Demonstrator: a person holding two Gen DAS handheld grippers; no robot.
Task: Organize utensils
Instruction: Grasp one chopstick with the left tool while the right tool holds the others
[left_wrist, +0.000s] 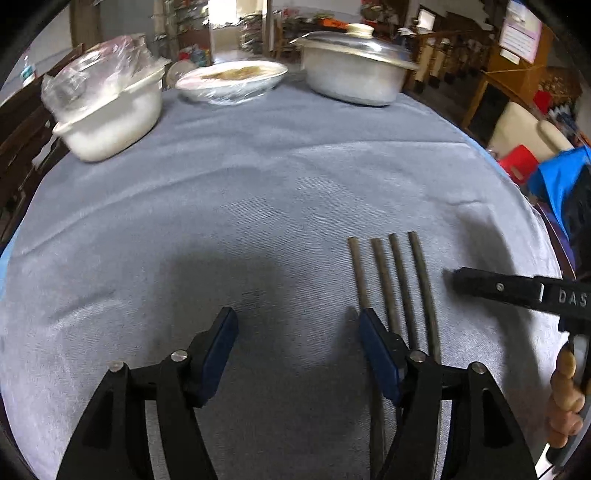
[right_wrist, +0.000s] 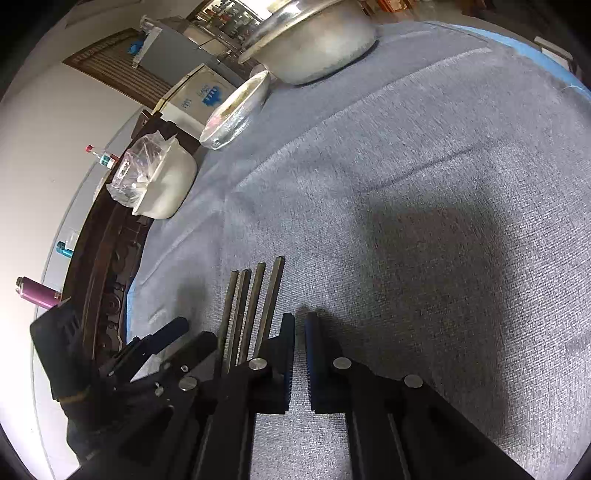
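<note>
Covering the whole table, a grey-blue cloth (left_wrist: 258, 192), wrinkled in places. Along the far edge, left to right in the left wrist view: a white dish (left_wrist: 110, 122) under loose plastic wrap, a shallow plate (left_wrist: 231, 79) of food under film, a lidded metal pot (left_wrist: 354, 70). Well apart from these, on the near part of the cloth, four dark chopsticks (left_wrist: 391, 280) side by side, close to parallel, fanning a little. Long axes running away from both cameras, blunt ends pointing toward the far dishes; near ends hidden under the grippers. Lying flat on the cloth, gripped by nothing.

Left gripper (left_wrist: 299, 350): spread wide, nothing between the fingers, only bare cloth. Right finger (left_wrist: 376, 350) just beside the leftmost stick, overlapping it in view; contact cannot be told.

Right gripper (right_wrist: 300, 354): nearly closed, a narrow slit of cloth visible between the pads, nothing held. Sticks (right_wrist: 255, 306) just left of its left finger, outside the gap. In the left wrist view, this gripper (left_wrist: 517, 291) entering from the right, its tip near the rightmost stick, apart from it.
</note>
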